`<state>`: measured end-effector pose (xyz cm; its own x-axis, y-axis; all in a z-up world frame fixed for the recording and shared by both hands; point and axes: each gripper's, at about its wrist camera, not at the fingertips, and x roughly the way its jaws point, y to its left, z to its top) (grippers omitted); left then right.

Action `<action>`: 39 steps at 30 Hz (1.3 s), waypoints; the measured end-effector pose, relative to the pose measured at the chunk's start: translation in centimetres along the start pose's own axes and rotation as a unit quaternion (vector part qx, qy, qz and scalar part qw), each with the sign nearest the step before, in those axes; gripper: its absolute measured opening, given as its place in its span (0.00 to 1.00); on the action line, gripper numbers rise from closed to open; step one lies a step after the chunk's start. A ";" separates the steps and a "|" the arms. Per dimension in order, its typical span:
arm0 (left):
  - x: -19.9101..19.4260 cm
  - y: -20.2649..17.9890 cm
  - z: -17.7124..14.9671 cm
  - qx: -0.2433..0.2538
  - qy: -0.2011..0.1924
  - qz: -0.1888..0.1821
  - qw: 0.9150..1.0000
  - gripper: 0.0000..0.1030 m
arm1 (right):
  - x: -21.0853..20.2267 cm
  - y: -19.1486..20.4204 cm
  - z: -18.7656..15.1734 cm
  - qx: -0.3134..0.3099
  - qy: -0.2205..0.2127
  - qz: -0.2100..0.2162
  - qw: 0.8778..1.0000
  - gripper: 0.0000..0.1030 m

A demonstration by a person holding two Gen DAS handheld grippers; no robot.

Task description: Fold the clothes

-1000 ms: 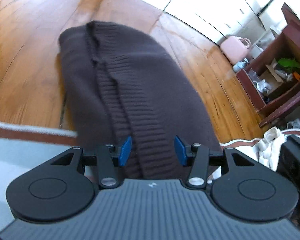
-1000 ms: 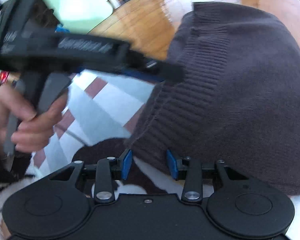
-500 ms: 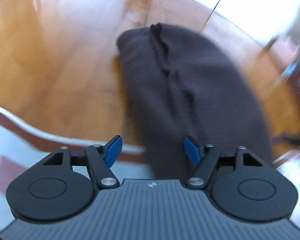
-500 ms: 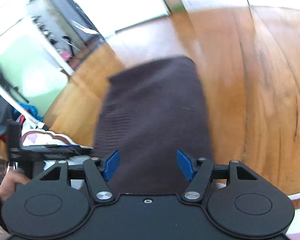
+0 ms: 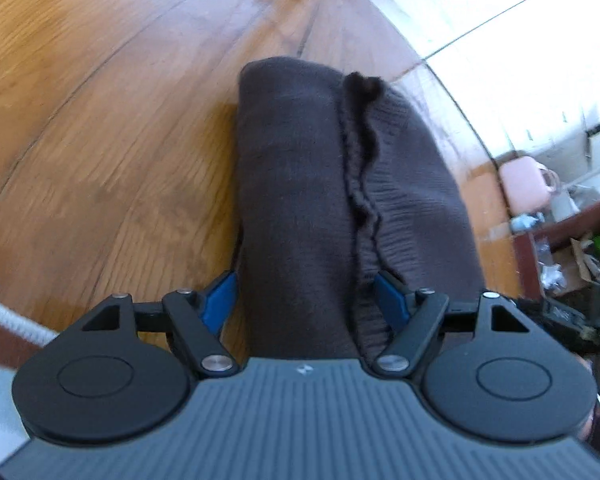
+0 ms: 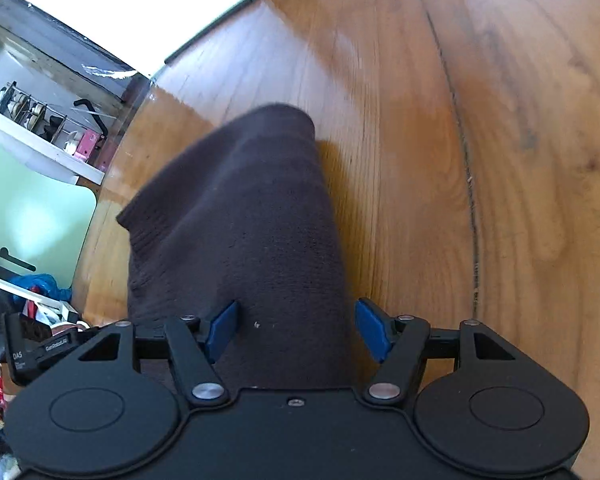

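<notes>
The dark brown knitted sweater point(image 5: 300, 184) lies on the wooden floor point(image 5: 100, 120) as a long, narrow bundle running away from both cameras, its ribbed edge point(image 5: 360, 184) wavy along the top in the left wrist view. It looks soft, thick and limp, fairly light, likely to sag and slide out of shape when lifted, so the best hold is probably through all layers at the near end or along the firmer ribbing. The left gripper point(image 5: 306, 300) has its jaws wide apart astride the near end, and the right gripper point(image 6: 296, 330) likewise; neither seems to pinch cloth, though the contact is hard to judge. The floor is smooth and glossy. A rug edge point(image 5: 4, 312) sits lower left, cluttered shelves point(image 6: 40, 120) and a pink bag point(image 5: 526, 184) beyond.
</notes>
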<state>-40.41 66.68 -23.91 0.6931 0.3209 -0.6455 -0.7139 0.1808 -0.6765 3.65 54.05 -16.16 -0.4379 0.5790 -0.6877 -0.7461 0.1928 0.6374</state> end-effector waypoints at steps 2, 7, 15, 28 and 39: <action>0.2 0.4 0.1 0.001 0.007 -0.031 0.999 0.72 | 1.0 -0.5 0.1 0.017 -0.002 0.014 1.000 0.74; 0.8 0.3 -0.1 0.023 -0.003 -0.044 0.999 0.74 | 3.2 -0.2 0.6 0.006 0.004 0.027 1.000 0.81; 1.2 -2.3 -0.9 0.076 -0.027 -0.011 0.997 0.49 | 3.0 4.1 -0.8 -0.112 -0.035 -0.039 0.992 0.51; -1.8 -10.2 -3.1 0.146 -0.036 -0.108 0.983 0.35 | -4.7 14.6 -6.6 -0.099 -0.127 -0.136 0.978 0.43; -4.3 -16.8 -6.9 0.233 -0.017 -0.144 0.962 0.33 | -13.1 14.7 -10.4 -0.024 -0.141 -0.167 0.976 0.42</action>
<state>-30.72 55.84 -12.26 0.8705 0.2235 -0.4386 -0.4662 0.6604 -0.5887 -6.82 41.11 -1.38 -0.0161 0.6864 -0.7270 -0.8492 0.3745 0.3724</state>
